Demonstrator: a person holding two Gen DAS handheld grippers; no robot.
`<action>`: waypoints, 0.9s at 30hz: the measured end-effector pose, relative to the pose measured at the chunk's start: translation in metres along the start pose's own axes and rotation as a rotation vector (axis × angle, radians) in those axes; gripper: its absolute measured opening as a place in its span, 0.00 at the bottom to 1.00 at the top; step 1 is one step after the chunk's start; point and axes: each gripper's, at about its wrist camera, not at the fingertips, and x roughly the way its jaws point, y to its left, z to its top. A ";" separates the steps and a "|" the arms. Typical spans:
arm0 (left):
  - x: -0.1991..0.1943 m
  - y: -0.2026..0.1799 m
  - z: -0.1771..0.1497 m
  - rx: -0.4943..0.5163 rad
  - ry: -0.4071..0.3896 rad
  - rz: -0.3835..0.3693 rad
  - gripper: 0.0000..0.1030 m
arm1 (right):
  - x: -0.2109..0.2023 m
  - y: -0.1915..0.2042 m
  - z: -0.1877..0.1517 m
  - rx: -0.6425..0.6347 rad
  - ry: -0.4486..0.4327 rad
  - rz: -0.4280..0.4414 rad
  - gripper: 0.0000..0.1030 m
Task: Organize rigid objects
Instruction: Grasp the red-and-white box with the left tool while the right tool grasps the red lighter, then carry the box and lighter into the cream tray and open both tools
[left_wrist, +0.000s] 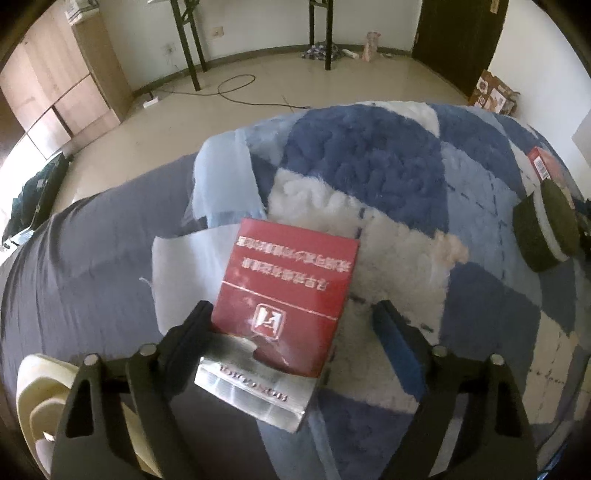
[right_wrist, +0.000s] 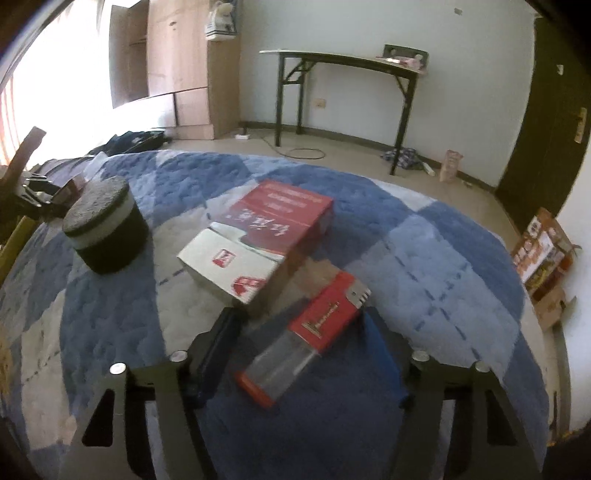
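In the left wrist view a red and silver box (left_wrist: 284, 299) lies flat on the blue and white quilt (left_wrist: 369, 166). My left gripper (left_wrist: 293, 314) is open, with its jaws on either side of the box's near end; the left finger is close to the box edge. In the right wrist view a small red box with a clear end (right_wrist: 306, 334) lies between the open jaws of my right gripper (right_wrist: 301, 326). A larger red and silver box (right_wrist: 258, 240) lies just beyond it. A round dark tin with a white band (right_wrist: 105, 229) stands to the left.
The round tin (left_wrist: 546, 225) and another red box (left_wrist: 546, 166) sit at the quilt's right edge in the left wrist view. A cream object (left_wrist: 40, 398) lies at lower left. A folding table (right_wrist: 347, 66), wooden cabinets (right_wrist: 177, 66) and cardboard boxes (right_wrist: 543, 254) stand around the bed.
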 end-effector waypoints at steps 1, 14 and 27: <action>-0.003 -0.001 -0.001 0.002 -0.005 0.012 0.73 | 0.000 -0.001 0.000 0.004 -0.004 0.009 0.50; -0.001 -0.016 -0.008 0.024 -0.011 -0.004 0.66 | -0.022 -0.002 -0.019 -0.051 -0.019 0.052 0.22; -0.123 -0.025 -0.072 -0.087 -0.250 -0.056 0.55 | -0.111 0.010 -0.031 0.005 -0.176 0.263 0.21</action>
